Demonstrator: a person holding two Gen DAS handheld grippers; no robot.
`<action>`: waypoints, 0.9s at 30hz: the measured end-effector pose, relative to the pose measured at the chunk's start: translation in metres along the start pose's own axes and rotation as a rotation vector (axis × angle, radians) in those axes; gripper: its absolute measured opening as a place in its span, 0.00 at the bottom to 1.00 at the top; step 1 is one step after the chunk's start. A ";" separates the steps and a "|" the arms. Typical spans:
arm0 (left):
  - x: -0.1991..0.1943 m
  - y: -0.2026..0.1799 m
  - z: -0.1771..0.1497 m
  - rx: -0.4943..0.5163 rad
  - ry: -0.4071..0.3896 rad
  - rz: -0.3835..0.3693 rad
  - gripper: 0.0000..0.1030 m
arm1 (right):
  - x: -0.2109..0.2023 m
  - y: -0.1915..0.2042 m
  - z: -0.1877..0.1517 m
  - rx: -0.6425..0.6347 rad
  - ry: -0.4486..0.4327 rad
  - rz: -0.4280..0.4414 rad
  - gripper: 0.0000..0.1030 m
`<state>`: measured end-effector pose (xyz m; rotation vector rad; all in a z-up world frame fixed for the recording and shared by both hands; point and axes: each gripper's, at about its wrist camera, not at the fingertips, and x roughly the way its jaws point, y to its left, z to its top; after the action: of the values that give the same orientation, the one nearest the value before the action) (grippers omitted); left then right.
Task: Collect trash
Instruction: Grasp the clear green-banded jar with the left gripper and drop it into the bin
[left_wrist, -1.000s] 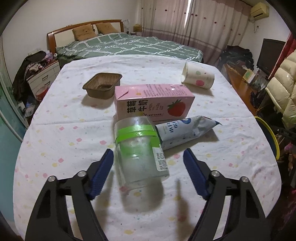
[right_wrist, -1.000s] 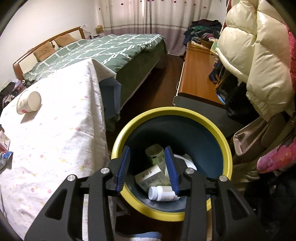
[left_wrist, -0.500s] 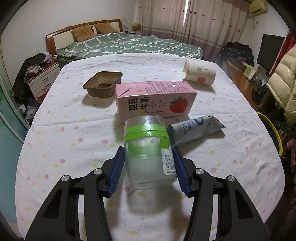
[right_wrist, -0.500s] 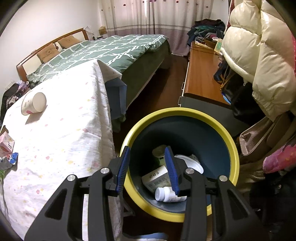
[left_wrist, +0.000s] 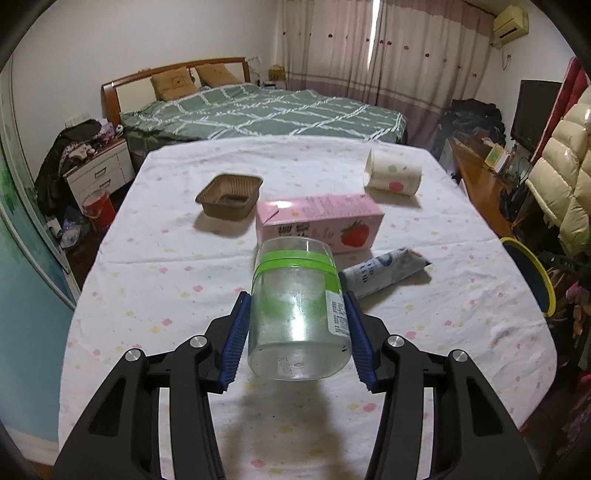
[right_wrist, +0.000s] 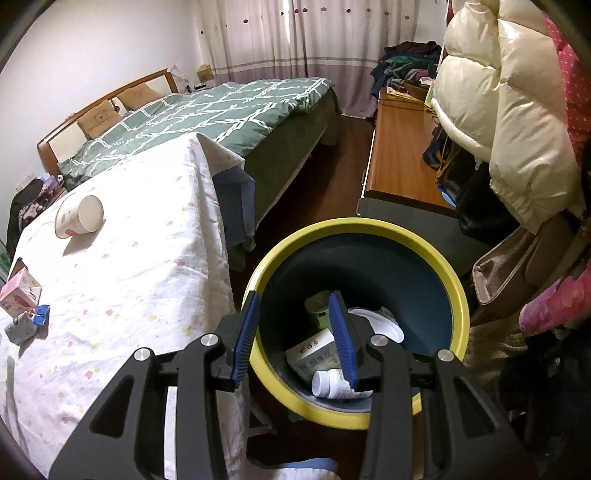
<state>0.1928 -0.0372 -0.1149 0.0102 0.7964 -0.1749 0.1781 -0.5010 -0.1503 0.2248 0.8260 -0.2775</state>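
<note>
Left gripper (left_wrist: 297, 328), jaws closing, clamped the clear jar (left_wrist: 297, 314) above the table (left_wrist: 147, 258); I couldn't make out its contents. Right gripper (right_wrist: 295, 334) hung empty, jaws apart, over the yellow-rimmed bin (right_wrist: 436, 273) holding a carton and pill bottle.

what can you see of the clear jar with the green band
The jar looks like clear plastic, frosted with residue inside, with a green band near its far end and a white printed label on one side. It lies tilted, base toward the camera, between the left tongs' blue pads, which are closing against its sides, above the table.
</note>
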 end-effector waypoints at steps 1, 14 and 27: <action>-0.005 -0.004 0.002 0.006 -0.010 -0.007 0.49 | -0.002 -0.001 -0.001 0.002 -0.003 0.003 0.37; -0.016 -0.108 0.034 0.188 -0.057 -0.227 0.49 | -0.027 -0.045 -0.027 0.084 -0.036 -0.002 0.37; 0.023 -0.322 0.041 0.514 -0.012 -0.541 0.49 | -0.080 -0.095 -0.052 0.126 -0.112 -0.056 0.38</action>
<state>0.1858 -0.3609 -0.0844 0.2802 0.7102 -0.8877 0.0591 -0.5621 -0.1327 0.3013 0.7052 -0.3918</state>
